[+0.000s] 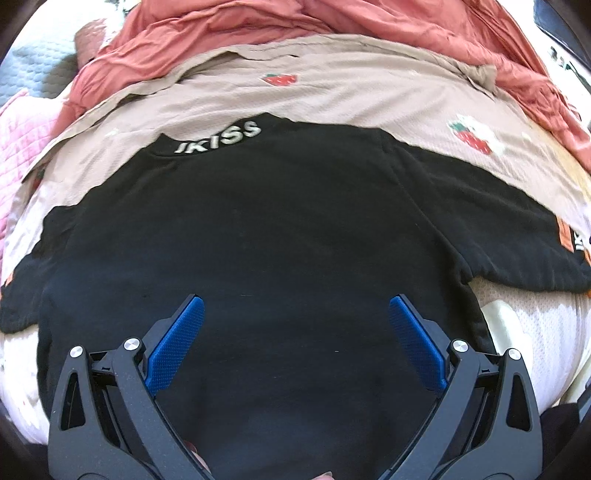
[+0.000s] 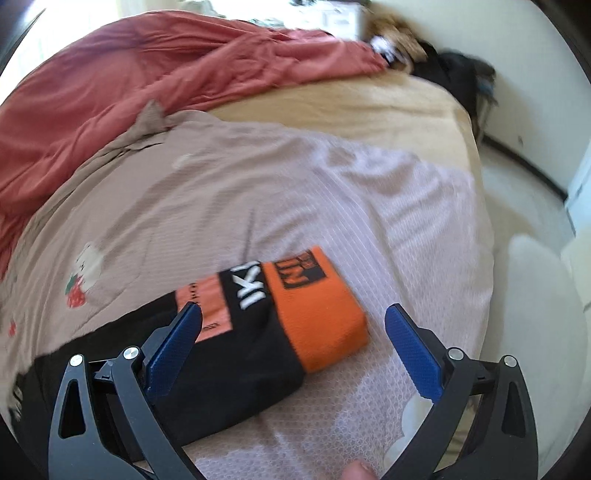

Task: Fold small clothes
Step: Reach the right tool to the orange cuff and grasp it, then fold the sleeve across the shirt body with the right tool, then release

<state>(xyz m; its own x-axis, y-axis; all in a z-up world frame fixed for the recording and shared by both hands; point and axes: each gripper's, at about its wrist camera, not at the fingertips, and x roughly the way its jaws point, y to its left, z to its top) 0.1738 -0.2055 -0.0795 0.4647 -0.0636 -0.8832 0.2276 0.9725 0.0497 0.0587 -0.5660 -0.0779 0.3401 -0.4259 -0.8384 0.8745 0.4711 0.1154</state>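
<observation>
A small black shirt with white "IKISS" lettering at the collar lies spread flat on a beige strawberry-print cover. My left gripper is open and empty, hovering over the shirt's lower middle. In the right wrist view, the shirt's sleeve lies on the cover, black with an orange cuff. My right gripper is open and empty, its blue pads straddling the sleeve just above it.
A crumpled red blanket lies behind the cover; it also shows in the right wrist view. A pink quilt is at the left. The bed edge and pale floor are at the right.
</observation>
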